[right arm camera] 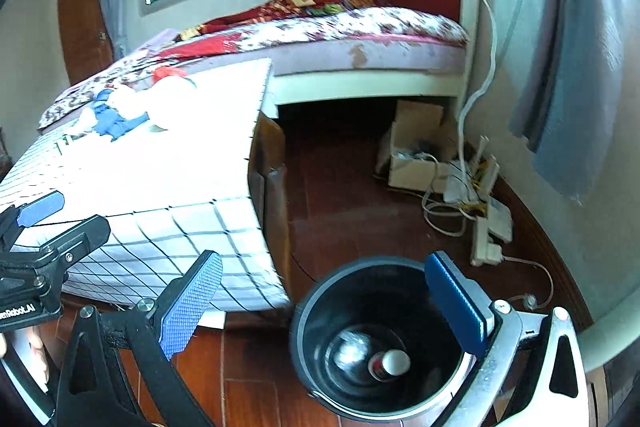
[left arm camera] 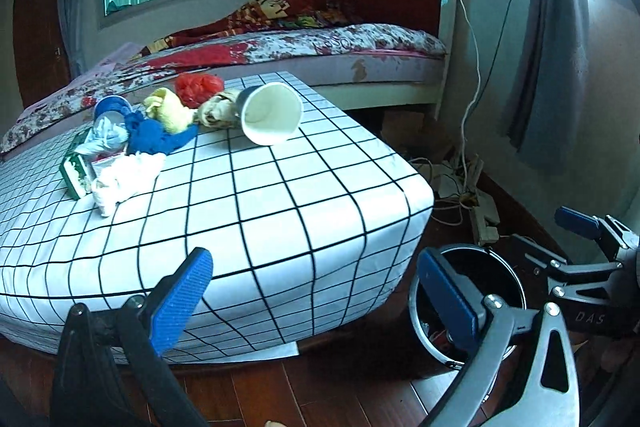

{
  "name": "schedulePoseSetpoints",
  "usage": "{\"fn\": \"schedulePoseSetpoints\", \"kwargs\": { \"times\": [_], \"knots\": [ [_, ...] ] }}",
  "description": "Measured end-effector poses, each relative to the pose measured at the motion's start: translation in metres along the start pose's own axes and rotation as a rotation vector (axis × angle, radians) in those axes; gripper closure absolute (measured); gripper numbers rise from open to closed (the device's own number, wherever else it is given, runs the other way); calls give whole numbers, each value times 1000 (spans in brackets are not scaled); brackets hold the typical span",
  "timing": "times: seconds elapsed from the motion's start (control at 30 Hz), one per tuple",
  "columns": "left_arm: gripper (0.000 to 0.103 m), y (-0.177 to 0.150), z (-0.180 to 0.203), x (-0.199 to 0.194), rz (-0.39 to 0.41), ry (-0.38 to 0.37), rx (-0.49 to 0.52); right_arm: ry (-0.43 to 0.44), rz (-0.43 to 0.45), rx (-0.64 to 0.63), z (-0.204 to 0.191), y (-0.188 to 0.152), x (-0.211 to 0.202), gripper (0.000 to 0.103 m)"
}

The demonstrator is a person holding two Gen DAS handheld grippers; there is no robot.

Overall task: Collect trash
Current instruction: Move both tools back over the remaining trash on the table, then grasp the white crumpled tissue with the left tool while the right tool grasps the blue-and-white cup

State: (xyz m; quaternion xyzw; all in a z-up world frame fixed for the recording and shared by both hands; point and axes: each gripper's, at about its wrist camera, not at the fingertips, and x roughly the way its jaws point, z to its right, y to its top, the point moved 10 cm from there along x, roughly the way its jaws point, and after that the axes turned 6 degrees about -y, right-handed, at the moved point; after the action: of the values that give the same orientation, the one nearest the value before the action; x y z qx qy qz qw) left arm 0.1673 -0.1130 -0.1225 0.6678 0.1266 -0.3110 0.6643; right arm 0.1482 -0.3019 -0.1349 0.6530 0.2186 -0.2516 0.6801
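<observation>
Trash [left arm camera: 160, 131] lay piled on the table [left arm camera: 280, 211], well beyond the left gripper [left arm camera: 316, 291] | bin [right arm camera: 384, 343] beside table, under right gripper [right arm camera: 336, 307] | both grippers spread, empty

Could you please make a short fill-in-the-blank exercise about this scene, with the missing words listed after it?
1. The white paper cup lies on its ____ on the checked tablecloth.
2. The round black trash bin stands on the wooden ____.
3. Both the left gripper and the right gripper are ____ and hold nothing.
4. The crumpled red plastic bag lies behind the crumpled ____ wrapper.

Missing words: side; floor; open; yellow
</observation>
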Motion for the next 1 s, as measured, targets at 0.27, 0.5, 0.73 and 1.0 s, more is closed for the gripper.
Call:
{"fn": "schedulePoseSetpoints", "kwargs": {
  "times": [0.27, 0.5, 0.73, 1.0],
  "knots": [
    [1, 4, -55, -18, 30, 70, -55, 71, 27, -42, -57, 22, 3, 1],
    [1, -2, -108, -25, 25, 137, -101, 133, 37, -105, -114, 39, 12, 1],
    [1, 2, -155, -22, 19, 179, -125, 208, 18, -183, -158, 59, 36, 1],
    [13, 21, -193, 19, -15, 159, -188, 241, -29, -169, -175, 105, 93, 1]
  ]
}}
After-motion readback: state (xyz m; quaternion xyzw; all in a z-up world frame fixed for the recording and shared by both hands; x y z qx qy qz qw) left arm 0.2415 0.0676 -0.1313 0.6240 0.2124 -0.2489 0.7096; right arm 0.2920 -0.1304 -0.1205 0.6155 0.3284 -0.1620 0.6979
